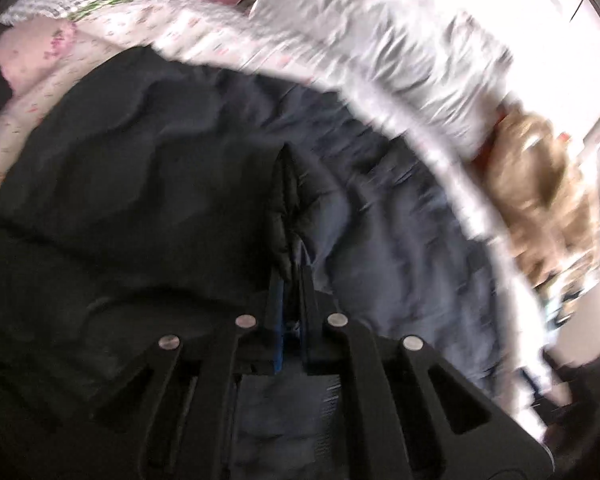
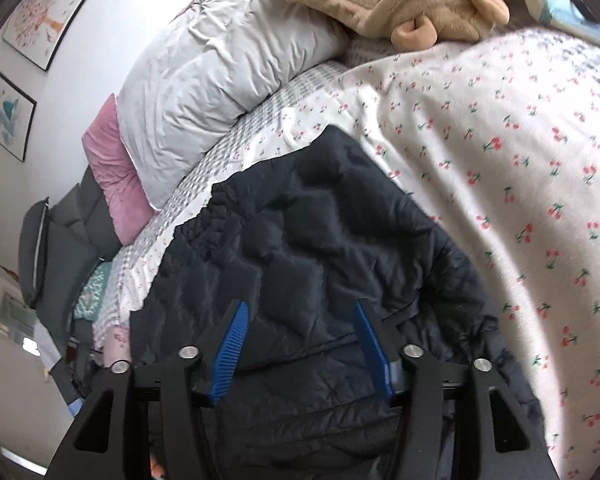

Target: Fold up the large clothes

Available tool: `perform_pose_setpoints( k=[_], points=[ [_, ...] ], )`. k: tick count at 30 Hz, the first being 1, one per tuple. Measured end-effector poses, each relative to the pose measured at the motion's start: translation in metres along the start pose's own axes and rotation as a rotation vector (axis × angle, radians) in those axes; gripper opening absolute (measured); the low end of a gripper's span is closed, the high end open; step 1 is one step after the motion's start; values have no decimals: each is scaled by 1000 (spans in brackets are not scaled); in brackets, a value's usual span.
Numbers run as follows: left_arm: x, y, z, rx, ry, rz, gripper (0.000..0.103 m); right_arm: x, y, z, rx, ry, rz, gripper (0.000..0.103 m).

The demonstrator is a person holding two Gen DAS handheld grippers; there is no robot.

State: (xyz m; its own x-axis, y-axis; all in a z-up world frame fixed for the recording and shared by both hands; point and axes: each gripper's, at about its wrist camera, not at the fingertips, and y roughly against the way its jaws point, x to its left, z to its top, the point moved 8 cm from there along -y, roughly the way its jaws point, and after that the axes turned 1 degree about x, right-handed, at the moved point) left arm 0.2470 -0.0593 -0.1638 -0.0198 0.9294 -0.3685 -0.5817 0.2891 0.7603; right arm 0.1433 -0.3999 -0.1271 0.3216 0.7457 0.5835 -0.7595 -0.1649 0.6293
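Observation:
A dark quilted jacket point(image 2: 308, 216) lies spread on a bed. In the left wrist view its black shell point(image 1: 140, 168) fills the left side and its blue-grey lining point(image 1: 400, 240) the right. My left gripper point(image 1: 291, 276) is shut on a raised ridge of the jacket's edge, where shell and lining meet. In the right wrist view my right gripper point(image 2: 300, 306) hovers just above the quilted shell. It is open, its blue pads point(image 2: 230, 344) stand wide apart and no fabric is pinched between them.
The jacket rests on a white sheet with a cherry print point(image 2: 500, 160). Along the bed's far side lie a pale grey duvet point(image 2: 220, 64), a pink pillow point(image 2: 116, 176) and a tan plush toy point(image 2: 400, 4). Framed pictures point(image 2: 44, 16) hang on the wall.

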Motion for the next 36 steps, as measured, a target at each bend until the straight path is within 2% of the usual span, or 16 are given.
perform_pose_setpoints(
  k=[3,5,6,8,10,12,13,15,18,20,23,25,28,30,33,36],
  points=[
    [2,1,-2,30,-35,50,34,4,4,-1,-4,36,-26,65],
    [-6,14,1,27,-78,33,83,13,12,0,-19,79,-37,68],
    [-11,24,2,13,-107,23,87,18,19,1,-33,107,-41,70],
    [-19,45,3,-16,-173,18,88,29,38,1,-73,178,-52,74],
    [-24,62,-3,8,-223,15,88,40,56,-1,-112,264,-84,77],
    [-21,75,-14,58,-231,3,98,50,73,-7,-134,350,-108,80],
    [-20,80,-18,75,-236,-12,102,56,81,-13,-135,400,-112,81],
    [-16,96,-27,88,-269,-39,102,62,94,-25,-127,484,-106,86],
    [-3,118,-33,73,-335,7,102,60,105,-43,-106,537,-118,88],
    [8,135,-38,63,-365,26,102,50,108,-53,-63,527,-121,88],
    [30,157,-51,91,-394,33,102,35,112,-69,31,525,-113,88],
    [47,169,-63,112,-411,33,102,19,120,-79,77,552,-170,89],
    [74,180,-79,150,-410,25,102,-10,130,-93,140,571,-262,98],
    [95,184,-92,193,-387,9,102,-29,136,-104,191,568,-289,101],
    [122,190,-108,236,-342,-10,102,-54,146,-122,266,521,-275,101],
    [142,197,-117,244,-304,-22,102,-73,157,-136,320,457,-235,101]
  ],
)
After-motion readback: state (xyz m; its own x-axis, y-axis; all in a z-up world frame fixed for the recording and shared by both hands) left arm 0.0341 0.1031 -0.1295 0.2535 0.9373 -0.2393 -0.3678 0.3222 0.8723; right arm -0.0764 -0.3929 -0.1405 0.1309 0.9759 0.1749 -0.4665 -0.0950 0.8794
